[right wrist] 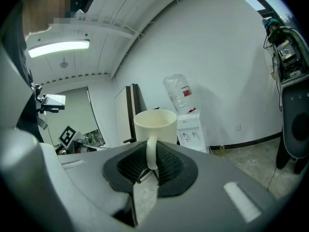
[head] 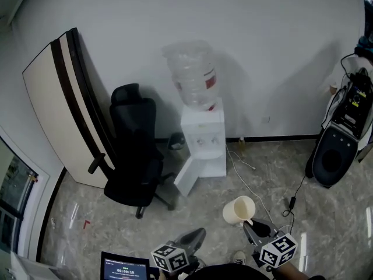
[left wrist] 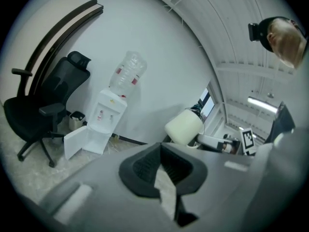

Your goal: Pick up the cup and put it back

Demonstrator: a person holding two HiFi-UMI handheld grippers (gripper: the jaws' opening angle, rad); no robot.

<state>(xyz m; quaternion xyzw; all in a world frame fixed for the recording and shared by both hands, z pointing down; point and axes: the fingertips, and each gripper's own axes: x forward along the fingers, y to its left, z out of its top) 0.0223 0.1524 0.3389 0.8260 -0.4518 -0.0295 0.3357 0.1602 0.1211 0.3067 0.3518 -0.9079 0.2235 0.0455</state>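
Observation:
A cream cup hangs in the air above the floor, and my right gripper is shut on its handle. In the right gripper view the cup stands upright just beyond the black pads, with its handle pinched between them at the right gripper. My left gripper is to the left of the cup, its jaws together with nothing between them. The left gripper view shows the left gripper empty, and the cup on its side to the right of it.
A white water dispenser with a bottle on top and its lower door swung open stands against the far wall. To its left are a small bin, a black office chair and a leaning board. A black speaker and cables are at the right.

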